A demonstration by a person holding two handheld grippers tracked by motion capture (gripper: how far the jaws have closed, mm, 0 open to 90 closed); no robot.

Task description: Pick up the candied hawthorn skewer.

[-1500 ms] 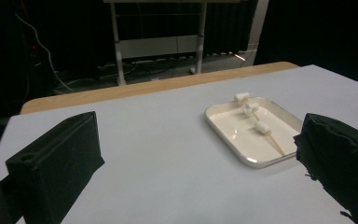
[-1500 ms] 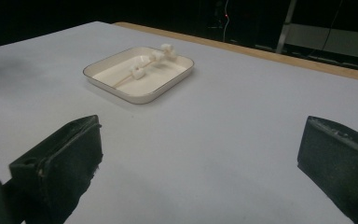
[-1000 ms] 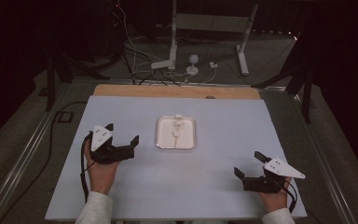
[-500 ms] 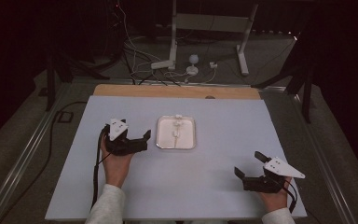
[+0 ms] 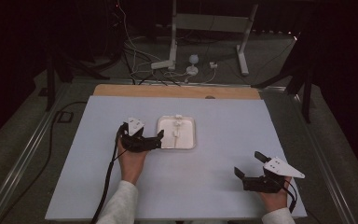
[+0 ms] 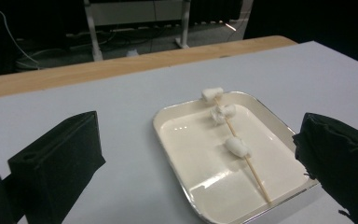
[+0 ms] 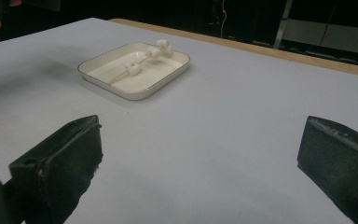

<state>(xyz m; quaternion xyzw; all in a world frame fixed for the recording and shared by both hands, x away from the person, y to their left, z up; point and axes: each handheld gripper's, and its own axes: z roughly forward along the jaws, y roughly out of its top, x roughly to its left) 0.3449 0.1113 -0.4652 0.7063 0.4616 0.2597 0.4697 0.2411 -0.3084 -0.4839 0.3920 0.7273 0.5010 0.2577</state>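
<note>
Approach step w/ left tongs (image 5: 157, 138) gaping wide, empty, just beside tray (image 5: 189, 144) mid-worktop holding marshmallow skewer (image 6: 242, 154); right tongs (image 5: 248, 167) idling open, well apart; next probably needing jaws closing on stick.
</note>
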